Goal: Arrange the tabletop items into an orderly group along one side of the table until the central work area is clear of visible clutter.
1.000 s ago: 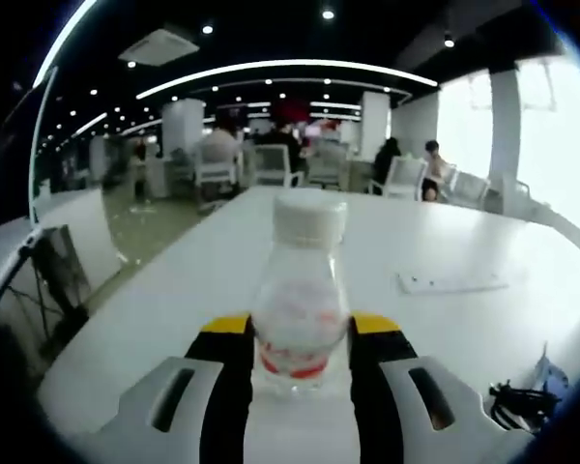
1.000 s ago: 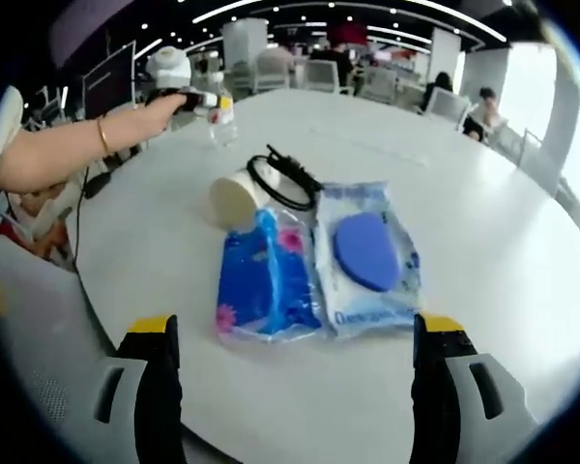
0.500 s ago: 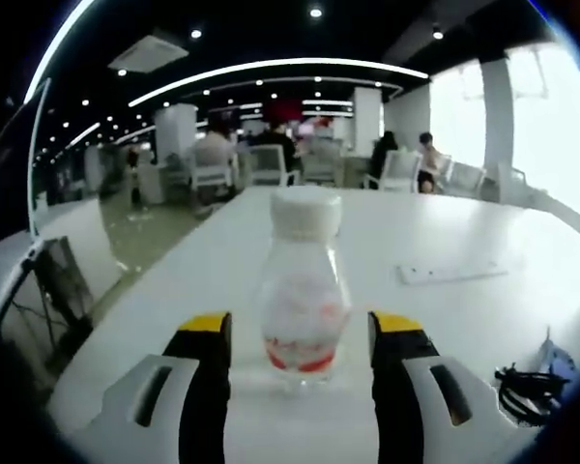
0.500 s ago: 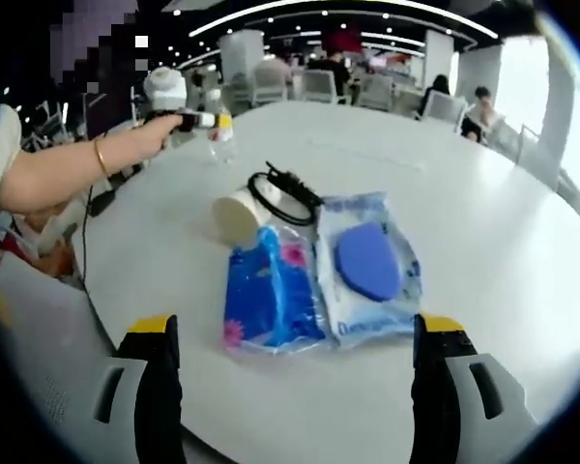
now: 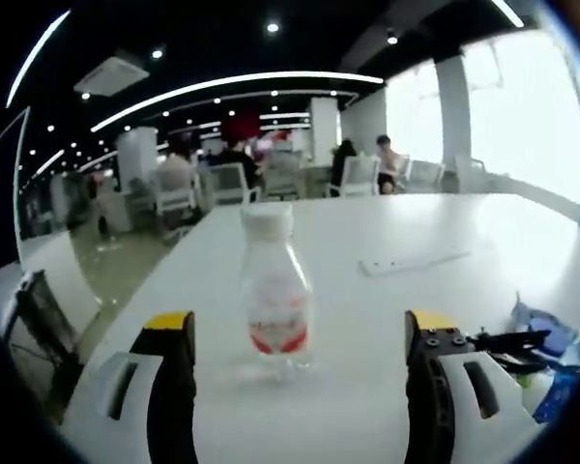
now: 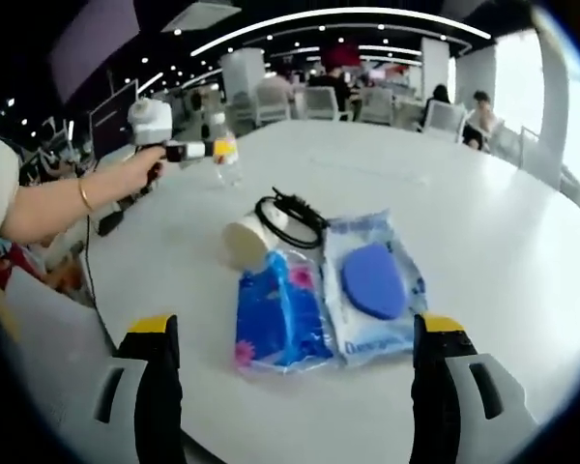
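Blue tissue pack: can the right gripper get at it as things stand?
Probably yes. The right gripper is open, and the blue tissue pack lies flat on the table ahead of its jaws with bare surface between. The wipes pack touches its side, which may crowd one jaw.

no text can be read. the bottle (image 5: 274,307) label shows a red blur, and the print on the pale packet (image 6: 377,286) is too blurred to make out.
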Motion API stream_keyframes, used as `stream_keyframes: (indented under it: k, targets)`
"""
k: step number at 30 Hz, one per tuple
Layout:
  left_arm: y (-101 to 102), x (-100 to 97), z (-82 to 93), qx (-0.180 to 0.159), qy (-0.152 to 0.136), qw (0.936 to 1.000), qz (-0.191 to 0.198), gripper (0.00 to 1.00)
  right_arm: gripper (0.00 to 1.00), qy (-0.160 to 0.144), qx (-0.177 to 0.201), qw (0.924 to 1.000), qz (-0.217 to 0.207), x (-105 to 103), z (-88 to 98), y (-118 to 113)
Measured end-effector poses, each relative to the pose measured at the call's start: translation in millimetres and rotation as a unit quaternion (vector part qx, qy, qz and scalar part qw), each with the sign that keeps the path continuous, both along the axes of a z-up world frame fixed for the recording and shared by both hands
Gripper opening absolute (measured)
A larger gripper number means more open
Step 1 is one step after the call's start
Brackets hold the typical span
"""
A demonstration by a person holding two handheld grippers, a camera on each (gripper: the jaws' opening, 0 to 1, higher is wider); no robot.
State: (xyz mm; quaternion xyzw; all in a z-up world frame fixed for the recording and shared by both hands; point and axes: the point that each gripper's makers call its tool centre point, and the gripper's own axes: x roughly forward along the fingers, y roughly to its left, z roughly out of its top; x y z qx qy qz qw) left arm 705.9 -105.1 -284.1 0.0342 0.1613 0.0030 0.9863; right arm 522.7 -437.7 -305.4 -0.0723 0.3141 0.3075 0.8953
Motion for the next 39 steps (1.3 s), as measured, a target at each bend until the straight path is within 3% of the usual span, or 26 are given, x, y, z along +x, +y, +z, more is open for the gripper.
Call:
stream_keyframes:
  k: [3, 18, 22, 30, 39]
  targets:
    - [-7.2, -9.6, -2.0, 0.006, 0.007, 0.9998, -0.02, 0.99, 0.99, 0.003, 0.017, 0.9998, -0.001, 0.2, 2.3, 2.5]
    - [-27.0, -73.7, 12.0, 0.013, 0.03, 0.9937, -0.107, 0.99, 0.99, -0.017, 0.004, 0.9992, 0.037, 9.0, 10.7, 14.9]
    - [-29.1, -90.3, 13.9, 0.013, 0.035, 0.9925, -0.116, 0.99, 0.99, -0.023, -0.002, 0.9987, 0.045, 12.9, 11.6, 15.4]
    - [-30.9, -120.4, 15.5, -0.025, 0.039, 0.992, -0.118, 0.99, 0.99, -0.045, 0.005, 0.9963, 0.073, 25.2, 18.4, 29.3]
    - [-36.9, -141.3, 25.0, -0.036, 0.034, 0.9904, -0.129, 0.99, 0.98, -0.035, 0.029, 0.9938, 0.102, 34.7, 19.7, 49.9]
